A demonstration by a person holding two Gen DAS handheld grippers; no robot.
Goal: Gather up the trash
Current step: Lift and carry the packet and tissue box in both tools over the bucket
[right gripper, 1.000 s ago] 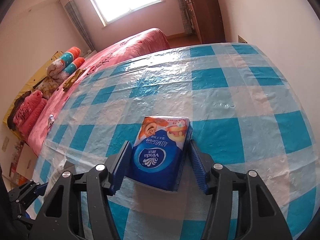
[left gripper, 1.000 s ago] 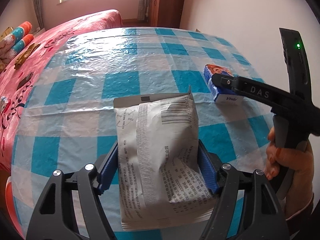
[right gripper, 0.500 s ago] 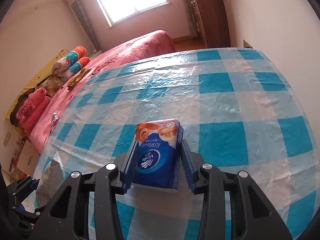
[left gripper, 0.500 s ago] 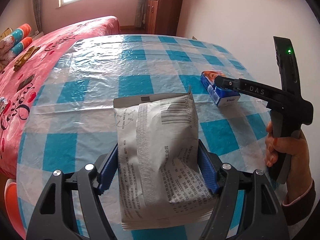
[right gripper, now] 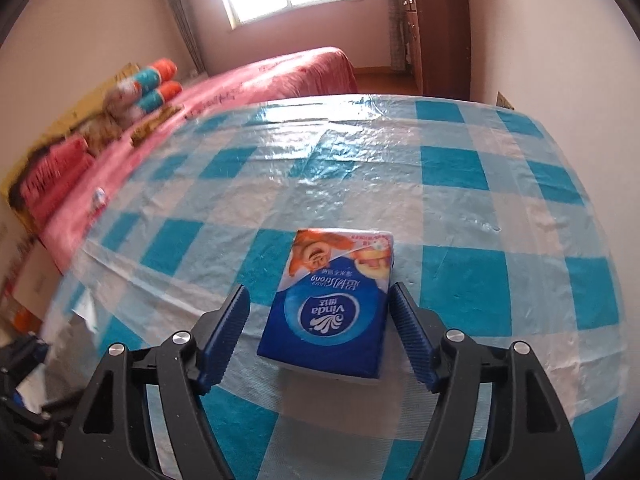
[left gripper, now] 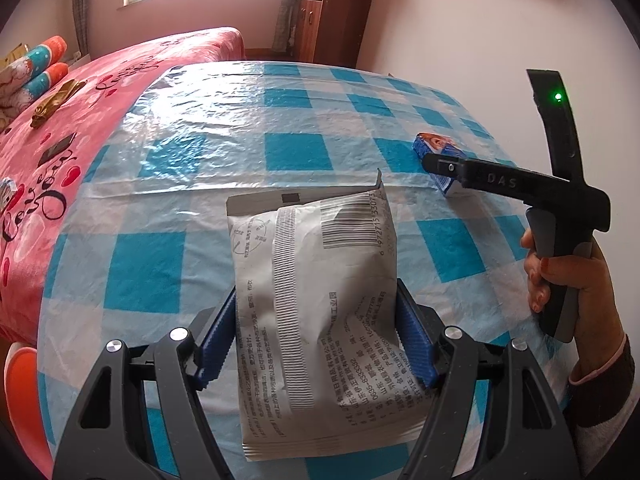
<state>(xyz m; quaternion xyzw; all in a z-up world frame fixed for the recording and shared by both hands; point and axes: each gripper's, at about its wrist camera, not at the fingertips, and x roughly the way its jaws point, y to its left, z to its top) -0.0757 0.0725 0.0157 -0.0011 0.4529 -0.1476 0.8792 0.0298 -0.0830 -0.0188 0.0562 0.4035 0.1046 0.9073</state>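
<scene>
My left gripper [left gripper: 316, 336] is shut on a grey printed plastic pouch [left gripper: 316, 292] with a barcode, held above the blue-and-white checked table [left gripper: 192, 168]. A blue Vinda tissue pack [right gripper: 332, 304] lies flat on the table between the fingers of my right gripper [right gripper: 320, 328], which is open; a gap shows on each side of the pack. In the left wrist view the right gripper [left gripper: 436, 164] reaches over the tissue pack [left gripper: 434, 146] at the table's right side.
A bed with a pink cover [left gripper: 80, 92] stands left of the table, with rolled bedding [right gripper: 152, 84] on it. A wooden cabinet [left gripper: 328, 16] stands at the back. A white wall [left gripper: 480, 40] runs along the table's right edge.
My right gripper had closed on the tissue pack half a second ago and has now opened, with the pack resting on the table. The left gripper has risen and pulled back slightly with the pouch.
</scene>
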